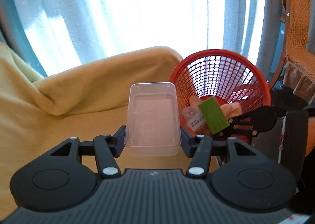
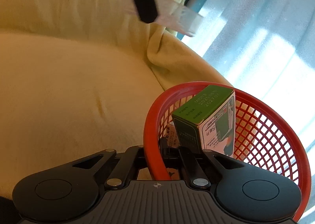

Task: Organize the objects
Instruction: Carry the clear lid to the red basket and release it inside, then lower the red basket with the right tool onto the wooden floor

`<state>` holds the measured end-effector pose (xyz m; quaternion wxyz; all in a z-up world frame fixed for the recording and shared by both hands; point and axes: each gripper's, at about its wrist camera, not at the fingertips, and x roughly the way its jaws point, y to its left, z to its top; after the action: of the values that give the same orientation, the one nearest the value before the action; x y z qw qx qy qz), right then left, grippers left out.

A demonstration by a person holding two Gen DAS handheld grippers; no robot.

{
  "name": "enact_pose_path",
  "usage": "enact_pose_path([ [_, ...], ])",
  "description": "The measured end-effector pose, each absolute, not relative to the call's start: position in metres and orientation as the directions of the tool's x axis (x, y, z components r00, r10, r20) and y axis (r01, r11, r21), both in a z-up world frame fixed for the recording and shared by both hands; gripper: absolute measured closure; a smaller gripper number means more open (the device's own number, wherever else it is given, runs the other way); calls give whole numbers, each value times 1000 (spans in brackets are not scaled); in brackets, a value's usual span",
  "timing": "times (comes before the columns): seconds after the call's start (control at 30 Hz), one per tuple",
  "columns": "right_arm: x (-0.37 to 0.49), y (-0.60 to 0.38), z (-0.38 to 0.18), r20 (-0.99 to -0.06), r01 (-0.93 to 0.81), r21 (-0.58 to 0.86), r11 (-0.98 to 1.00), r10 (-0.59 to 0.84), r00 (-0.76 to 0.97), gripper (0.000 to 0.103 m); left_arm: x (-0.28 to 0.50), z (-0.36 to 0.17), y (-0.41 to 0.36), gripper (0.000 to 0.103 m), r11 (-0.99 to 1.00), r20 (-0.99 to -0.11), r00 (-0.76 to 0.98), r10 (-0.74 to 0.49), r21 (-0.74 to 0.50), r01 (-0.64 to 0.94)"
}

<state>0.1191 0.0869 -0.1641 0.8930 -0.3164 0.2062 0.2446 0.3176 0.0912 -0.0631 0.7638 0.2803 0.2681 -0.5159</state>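
A yellow blanket (image 1: 49, 106) is lying under everything. The red mesh basket (image 1: 220, 78) is holding a green box (image 2: 206, 119); the right gripper (image 2: 169, 151) is pinching its rim. The left gripper (image 1: 152, 139) is pinching a clear plastic box (image 1: 152, 117) beside the basket.

Black ribbed gripper (image 1: 153, 141) bodies, round side discs, silver screws, dark blue fingers (image 1: 119, 141).

Basket (image 2: 261, 125) mouth half blocked — green box (image 2: 204, 117); right side free.

Clear glossy plastic box (image 1: 153, 119), red plastic mesh basket (image 1: 222, 72) — soft matt yellow cloth (image 1: 78, 90)
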Motion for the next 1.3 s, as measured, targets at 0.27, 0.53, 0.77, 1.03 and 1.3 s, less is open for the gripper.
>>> enact_pose_path([
  [0.27, 119, 70, -165, -517, -627, -478, 616, 380, 767, 103, 287, -42, 7, 52, 121, -723, 187, -666, 142, 982],
  [0.53, 123, 54, -167, -505, -656, -480, 582, 429, 749, 103, 296, -56, -47, 50, 120, -717, 142, -682, 82, 989],
  [0.77, 131, 44, -168, -487, -673, -495, 550, 465, 739, 103, 307, -53, -14, 48, 242, -674, 220, -706, 62, 968],
  [1.03, 145, 29, -163, -485, -677, -488, 551, 473, 736, 103, 320, -91, 26, 47, 428, -727, 362, -584, 103, 898],
  [1.3, 175, 8, -150, -517, -744, -441, 502, 535, 668, 102, 337, -143, 28, 47, 545, -767, 417, -488, 106, 832],
])
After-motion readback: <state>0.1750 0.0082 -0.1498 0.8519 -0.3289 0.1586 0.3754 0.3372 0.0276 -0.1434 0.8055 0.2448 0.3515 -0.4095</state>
